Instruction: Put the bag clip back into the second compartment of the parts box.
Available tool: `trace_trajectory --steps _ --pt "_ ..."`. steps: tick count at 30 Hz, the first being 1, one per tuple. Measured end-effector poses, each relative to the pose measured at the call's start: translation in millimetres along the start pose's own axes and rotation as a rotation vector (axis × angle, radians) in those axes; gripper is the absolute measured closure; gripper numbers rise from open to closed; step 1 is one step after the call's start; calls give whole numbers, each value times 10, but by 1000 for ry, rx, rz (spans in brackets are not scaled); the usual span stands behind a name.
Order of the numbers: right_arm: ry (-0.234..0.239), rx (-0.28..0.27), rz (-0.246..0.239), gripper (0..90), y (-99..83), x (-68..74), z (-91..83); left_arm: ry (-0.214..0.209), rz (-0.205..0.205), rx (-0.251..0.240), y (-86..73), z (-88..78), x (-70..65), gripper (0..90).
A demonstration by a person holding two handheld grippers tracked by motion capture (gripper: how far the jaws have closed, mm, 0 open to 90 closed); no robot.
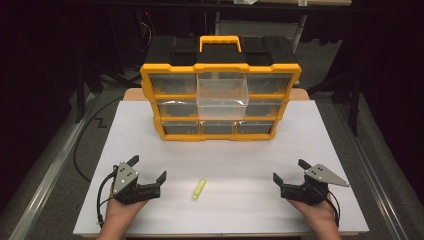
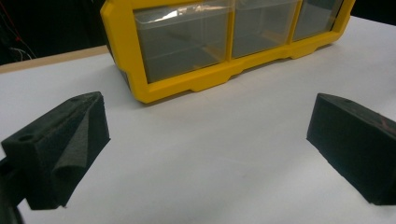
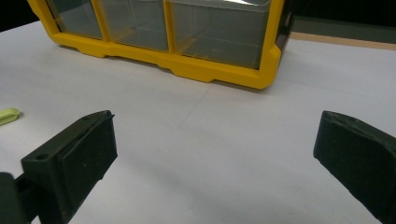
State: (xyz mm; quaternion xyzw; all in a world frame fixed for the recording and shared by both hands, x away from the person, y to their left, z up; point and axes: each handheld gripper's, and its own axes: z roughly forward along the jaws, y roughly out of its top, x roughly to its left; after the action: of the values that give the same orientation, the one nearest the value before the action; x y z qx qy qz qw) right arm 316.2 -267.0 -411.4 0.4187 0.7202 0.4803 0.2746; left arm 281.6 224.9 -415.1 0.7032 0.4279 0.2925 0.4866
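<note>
Yellow-green strip waits between two released tongs

Yellow-green and small, the strip (image 1: 199, 188) lies flat on the white surface (image 1: 250, 150), low in the centre of the high view, nearer the left tongs (image 1: 148, 171) than the right tongs (image 1: 288, 170). Both tongs are released, jaws spread wide, nothing between them. The likely step is judged to be a pickup of the strip. It is best approached low, with the jaws set across its narrow width and closed gently, since so thin a piece could slide on the smooth sheet.

From the high view the yellow organiser (image 1: 220, 90) is seen whole, with one clear drawer (image 1: 222, 93) pulled out at its middle. From the right gripper view the strip's end is caught at the left edge (image 3: 8, 115), and the bottom drawer row is seen close. In the left gripper view, bare surface lies between the jaws.
</note>
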Motion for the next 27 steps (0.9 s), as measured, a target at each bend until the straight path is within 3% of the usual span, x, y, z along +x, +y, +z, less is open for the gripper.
trace_trajectory --steps 7,17,24,27 --pt "8 1 14 1 -18 -21 32 -20 2 18 -8 12 7 5" --pt "27 13 -13 1 -20 15 63 -39 -15 22 -6 23 20 6" --pt "73 23 -44 1 16 176 153 -51 -14 -2 -3 16 18 10" --pt "67 48 -57 1 47 257 228 -64 -10 -14 -6 5 26 14"
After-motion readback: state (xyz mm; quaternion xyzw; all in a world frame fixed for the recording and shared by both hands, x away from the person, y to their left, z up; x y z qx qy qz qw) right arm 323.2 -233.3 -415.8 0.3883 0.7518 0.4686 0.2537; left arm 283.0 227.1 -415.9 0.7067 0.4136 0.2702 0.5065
